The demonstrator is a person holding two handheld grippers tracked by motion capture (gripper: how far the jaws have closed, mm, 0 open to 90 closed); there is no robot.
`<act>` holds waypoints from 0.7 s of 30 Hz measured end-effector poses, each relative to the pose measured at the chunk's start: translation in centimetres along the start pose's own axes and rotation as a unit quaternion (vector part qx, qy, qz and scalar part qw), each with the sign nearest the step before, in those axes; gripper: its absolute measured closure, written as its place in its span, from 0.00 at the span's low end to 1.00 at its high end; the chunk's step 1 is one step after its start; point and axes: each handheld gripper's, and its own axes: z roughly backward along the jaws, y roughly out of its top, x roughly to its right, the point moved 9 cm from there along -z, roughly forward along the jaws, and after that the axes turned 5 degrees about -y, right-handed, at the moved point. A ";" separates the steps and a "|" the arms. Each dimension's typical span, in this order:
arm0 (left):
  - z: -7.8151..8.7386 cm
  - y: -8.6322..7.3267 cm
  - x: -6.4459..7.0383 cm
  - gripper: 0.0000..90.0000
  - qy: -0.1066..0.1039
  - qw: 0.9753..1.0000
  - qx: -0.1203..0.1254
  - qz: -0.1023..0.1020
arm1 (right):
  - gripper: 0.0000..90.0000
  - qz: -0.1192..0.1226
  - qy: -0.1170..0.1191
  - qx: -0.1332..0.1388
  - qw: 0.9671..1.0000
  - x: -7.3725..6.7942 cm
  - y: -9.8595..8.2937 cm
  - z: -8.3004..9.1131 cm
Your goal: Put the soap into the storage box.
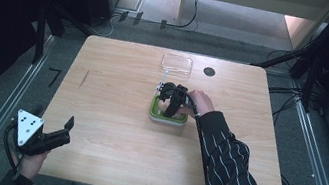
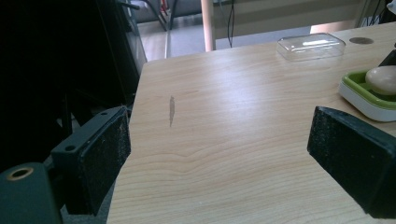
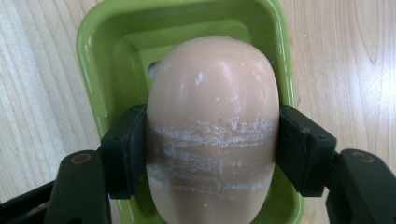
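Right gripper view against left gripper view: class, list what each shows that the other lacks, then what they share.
Right gripper view alone: the right gripper with its jaws pressed on both sides of the soap, white scrape lines across the soap, and the tray's hollow floor beneath it.

Left gripper view alone: the left gripper with jaws wide apart over bare table, a clear lid near the far edge, a dark streak in the wood, and the floor beyond.

Both: the soap, the green tray, the wooden table.
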 end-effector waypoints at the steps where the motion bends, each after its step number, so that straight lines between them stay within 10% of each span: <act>1: 0.0 0.0 0.0 0.07 0.000 1.000 0.000 0.000 | 0.37 0.000 0.000 0.000 1.000 0.0 0.0 0.0; 21: 0.0 0.0 0.0 0.07 0.002 1.000 0.000 0.000 | 0.34 -0.007 -0.004 -0.006 1.000 0.2 -0.2 0.0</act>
